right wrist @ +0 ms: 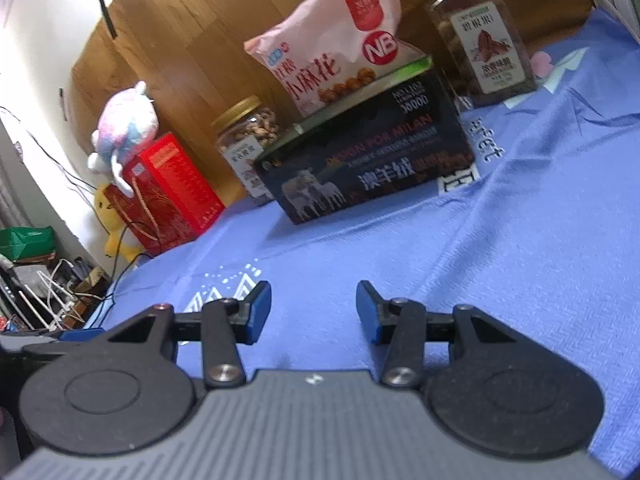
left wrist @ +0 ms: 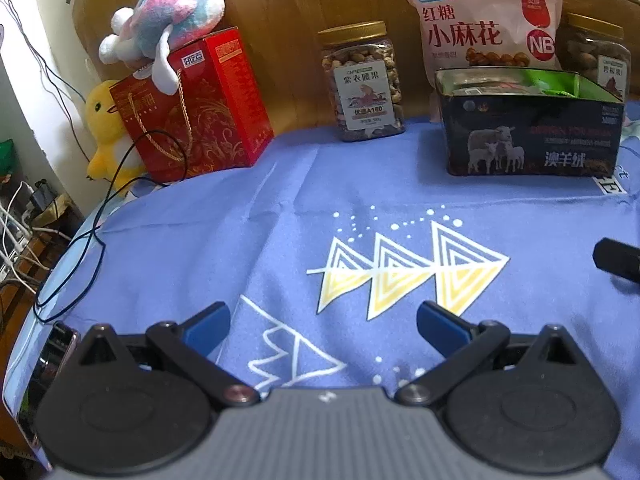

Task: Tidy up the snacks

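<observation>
A dark open tin box with sheep on its side [left wrist: 528, 136] [right wrist: 364, 164] stands at the back of the blue cloth and holds several snack packets [left wrist: 516, 84]. A pink snack bag [left wrist: 480, 20] [right wrist: 336, 40] leans behind it. A nut jar [left wrist: 364, 80] [right wrist: 248, 140] stands left of the box, another jar [left wrist: 596, 56] [right wrist: 480, 36] right of it. My left gripper [left wrist: 322, 320] is open and empty, low over the cloth. My right gripper [right wrist: 314, 308] is open and empty, also well short of the box.
A red gift box [left wrist: 192, 108] [right wrist: 168, 188] with a plush toy [left wrist: 168, 12] on top and a yellow plush duck [left wrist: 104, 128] stand at the back left. A black cable [left wrist: 80, 248] lies over the left table edge. A phone [left wrist: 52, 356] lies near the left gripper.
</observation>
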A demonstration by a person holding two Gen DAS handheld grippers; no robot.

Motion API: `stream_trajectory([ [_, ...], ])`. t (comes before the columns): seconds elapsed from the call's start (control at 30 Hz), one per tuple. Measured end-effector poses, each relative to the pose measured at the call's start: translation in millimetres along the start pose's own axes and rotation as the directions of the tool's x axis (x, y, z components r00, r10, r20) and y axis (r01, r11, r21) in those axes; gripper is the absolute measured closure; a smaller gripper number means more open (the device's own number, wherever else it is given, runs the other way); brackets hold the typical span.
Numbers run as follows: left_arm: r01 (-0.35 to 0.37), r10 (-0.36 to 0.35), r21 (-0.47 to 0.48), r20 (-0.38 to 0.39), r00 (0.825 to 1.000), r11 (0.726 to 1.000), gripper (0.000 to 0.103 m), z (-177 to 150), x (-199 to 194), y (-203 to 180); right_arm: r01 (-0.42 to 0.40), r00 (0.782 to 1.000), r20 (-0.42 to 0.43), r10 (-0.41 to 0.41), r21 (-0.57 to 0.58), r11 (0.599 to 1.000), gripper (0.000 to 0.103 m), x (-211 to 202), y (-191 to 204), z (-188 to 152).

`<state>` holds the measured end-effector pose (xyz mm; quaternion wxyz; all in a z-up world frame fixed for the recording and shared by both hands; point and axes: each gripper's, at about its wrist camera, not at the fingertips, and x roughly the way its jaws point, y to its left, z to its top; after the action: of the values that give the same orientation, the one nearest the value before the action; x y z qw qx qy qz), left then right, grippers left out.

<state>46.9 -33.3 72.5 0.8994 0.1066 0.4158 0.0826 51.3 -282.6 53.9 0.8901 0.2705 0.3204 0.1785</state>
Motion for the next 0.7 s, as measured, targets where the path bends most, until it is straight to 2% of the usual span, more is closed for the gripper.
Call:
stream_trajectory([
  [0.27,0.011,-0.012,0.021,0.015,1.000,1.000,0.000,5.1,-4.1,-10.0,-0.026,1.000,0.015,0.025,0.009,1.000,0.053,-5.1,-1.1,2.0],
  [0.43,0.056,-0.056,0.000,0.006,0.998,0.998,0.000,14.4,1.9,-11.0,-0.016,0.999,0.030,0.017,-0.015,1.000,0.053,-14.2,4.9,4.6],
  [0.7,0.126,-0.128,0.056,0.035,0.991,0.990,0.000,35.7,12.0,-36.2,0.066,0.996,0.060,-0.063,-0.053,0.996,0.053,-35.0,5.3,14.9],
])
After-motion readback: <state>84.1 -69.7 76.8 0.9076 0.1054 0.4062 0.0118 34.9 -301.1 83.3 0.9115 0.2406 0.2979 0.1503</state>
